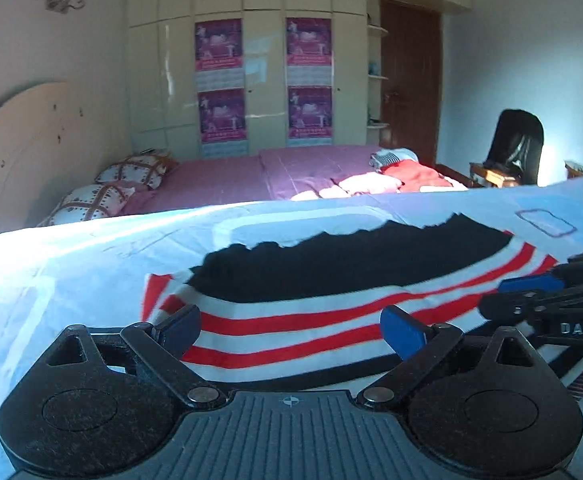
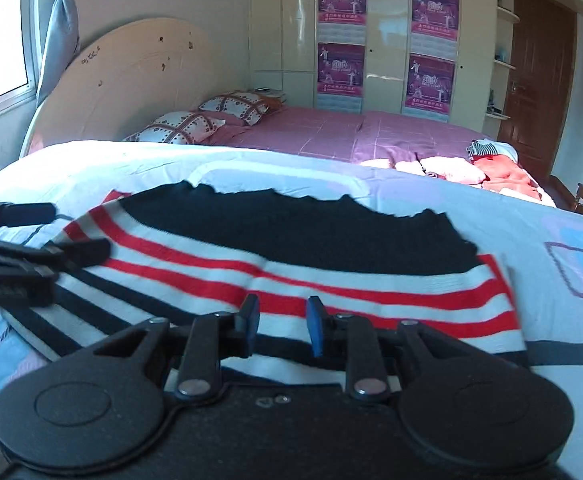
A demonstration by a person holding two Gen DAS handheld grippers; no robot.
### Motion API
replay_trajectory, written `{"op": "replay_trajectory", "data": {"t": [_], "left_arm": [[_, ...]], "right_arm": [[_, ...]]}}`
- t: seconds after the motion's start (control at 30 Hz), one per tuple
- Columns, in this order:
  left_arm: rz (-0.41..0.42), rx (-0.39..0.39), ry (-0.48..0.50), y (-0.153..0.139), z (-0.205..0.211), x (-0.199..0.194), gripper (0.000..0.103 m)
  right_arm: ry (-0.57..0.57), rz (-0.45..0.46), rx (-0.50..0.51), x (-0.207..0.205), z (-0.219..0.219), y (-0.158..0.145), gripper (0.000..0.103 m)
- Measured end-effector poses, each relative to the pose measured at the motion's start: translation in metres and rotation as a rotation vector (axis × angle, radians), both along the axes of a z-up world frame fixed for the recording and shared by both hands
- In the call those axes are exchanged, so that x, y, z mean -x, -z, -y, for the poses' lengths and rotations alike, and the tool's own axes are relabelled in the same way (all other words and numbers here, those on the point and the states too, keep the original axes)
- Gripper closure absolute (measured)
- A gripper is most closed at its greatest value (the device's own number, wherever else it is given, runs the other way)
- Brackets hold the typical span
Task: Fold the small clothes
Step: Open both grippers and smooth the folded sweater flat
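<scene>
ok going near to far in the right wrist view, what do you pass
right gripper → striped garment → pale blue sheet → pink bed cover → wardrobe with posters

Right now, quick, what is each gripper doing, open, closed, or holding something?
Left gripper: open wide, over the striped garment, holding nothing.
Right gripper: jaws slightly apart over the same garment, nothing visibly gripped.

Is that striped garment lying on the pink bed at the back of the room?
No, the striped garment lies flat on the light blue patterned sheet in front, while the pink bed stands farther back.
</scene>
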State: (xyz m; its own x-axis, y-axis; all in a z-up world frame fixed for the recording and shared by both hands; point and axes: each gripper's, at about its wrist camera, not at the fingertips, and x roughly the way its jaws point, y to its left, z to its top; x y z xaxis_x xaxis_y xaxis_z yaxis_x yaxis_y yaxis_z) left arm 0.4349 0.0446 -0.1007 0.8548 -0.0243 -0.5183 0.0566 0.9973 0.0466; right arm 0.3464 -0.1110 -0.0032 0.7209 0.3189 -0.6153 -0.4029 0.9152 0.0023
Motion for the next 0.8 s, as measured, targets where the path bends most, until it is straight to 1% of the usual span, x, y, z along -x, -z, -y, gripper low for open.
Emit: {"op": "replay_trajectory", "data": {"t": [0.1,0.17,0.2,0.27,0.33,0.37,0.4,0.43,0.47,0.5,0.53,0.6,0.63,0.7,0.77,0.8], "left_arm": [[-0.075,0.057,-0.005,0.012,0.009,-0.014,0.007],[-0.119,0.046,0.012,0.022,0.012,-0.015,0.007],[-0.121,0.028,0.006,0.028,0.014,-0.007,0.007],[-0.109,0.063,-0.014,0.033,0.001,0.008,0.007],[-0.103,0.076,-0.039,0.035,-0.018,0.022,0.007],[-0.098,0.072,-0.043,0.036,-0.025,0.028,0.007],[-0.097,0.053,-0.046,0.035,-0.027,0.032,0.007],[-0.098,0.032,-0.047,0.034,-0.027,0.032,0.007],[-0.098,0.031,-0.059,0.031,-0.024,0.032,0.007],[-0.09,0.042,-0.069,0.027,-0.021,0.032,0.007],[-0.075,0.069,-0.072,0.022,-0.017,0.032,0.007],[-0.063,0.102,-0.061,0.017,-0.006,0.03,0.007],[-0.061,0.102,-0.046,0.015,0.001,0.03,0.007],[-0.067,0.101,-0.023,0.016,0.013,0.03,0.007],[-0.091,0.097,-0.01,0.021,0.02,0.029,0.007],[-0.11,0.075,-0.02,0.026,0.022,0.029,0.007]], "right_arm": [[0.015,-0.032,0.001,-0.011,-0.01,0.008,0.074],[0.003,-0.051,0.029,-0.012,-0.013,0.013,0.073],[0.01,-0.047,0.059,-0.01,-0.011,0.017,0.073],[0.047,-0.042,0.085,-0.006,0.005,0.021,0.073],[0.087,-0.046,0.079,-0.002,0.034,0.021,0.075],[0.125,-0.038,0.09,0.003,0.051,0.021,0.075],[0.163,-0.041,0.095,0.005,0.064,0.022,0.073],[0.188,-0.056,0.076,0.005,0.075,0.024,0.074],[0.198,-0.072,0.044,0.005,0.081,0.022,0.074],[0.211,-0.073,0.038,0.005,0.081,0.019,0.072],[0.205,-0.053,0.039,0.009,0.074,0.015,0.072],[0.135,-0.021,0.008,0.02,0.054,0.007,0.073],[0.098,-0.016,0.002,0.026,0.041,0.006,0.074],[0.028,-0.014,0.005,0.035,0.017,0.007,0.074],[-0.003,-0.031,0.008,0.039,-0.001,0.012,0.074],[0.001,-0.035,0.029,0.04,-0.005,0.017,0.075]]}}
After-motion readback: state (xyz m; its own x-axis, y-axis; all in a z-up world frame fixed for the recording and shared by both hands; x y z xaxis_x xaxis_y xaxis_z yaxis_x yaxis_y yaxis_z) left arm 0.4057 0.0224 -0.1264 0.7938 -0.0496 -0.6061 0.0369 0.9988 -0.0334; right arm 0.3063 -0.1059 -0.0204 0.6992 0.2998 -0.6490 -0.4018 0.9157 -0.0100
